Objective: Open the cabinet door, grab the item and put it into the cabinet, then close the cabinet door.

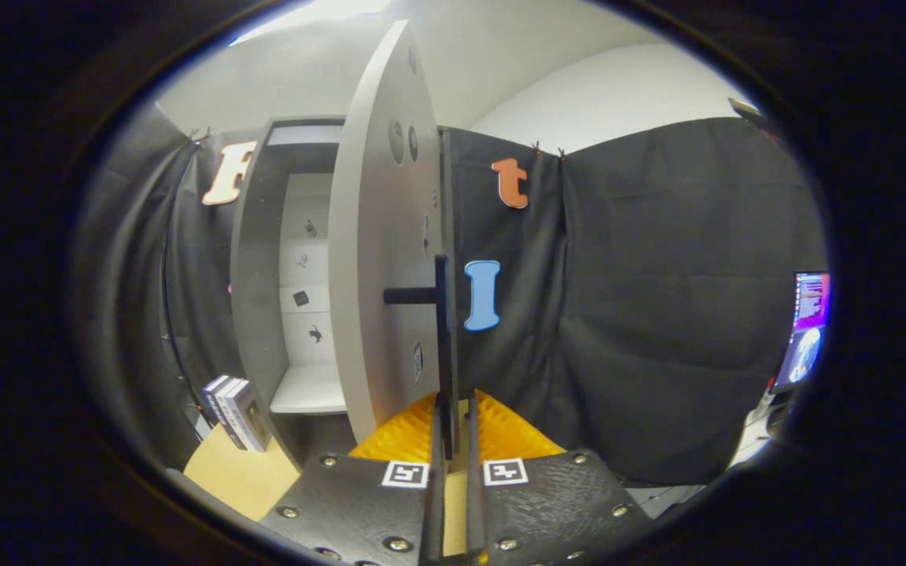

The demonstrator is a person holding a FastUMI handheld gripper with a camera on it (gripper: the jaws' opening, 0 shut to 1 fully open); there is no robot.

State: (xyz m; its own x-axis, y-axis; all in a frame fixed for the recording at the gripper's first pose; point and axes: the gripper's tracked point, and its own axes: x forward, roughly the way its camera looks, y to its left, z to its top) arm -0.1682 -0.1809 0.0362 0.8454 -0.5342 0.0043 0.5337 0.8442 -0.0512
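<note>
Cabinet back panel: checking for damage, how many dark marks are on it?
4 dark marks in a column: top, second, third, lowest. The open door may hide more. Jaws grip its handle.

The gripper (453,424) sits clamped on the black handle (443,354), both fingers pressing its bar. The cabinet door (378,259) stands swung out edge-on, walling off the way straight ahead. Left of the door, the cabinet (252,267) shows an open gap, with a bare shelf (307,391) behind it. At the cabinet's foot, boxes (234,410) stand on the table (237,475), narrowing that low approach. Right of the handle, open room runs to the cloth wall.
</note>
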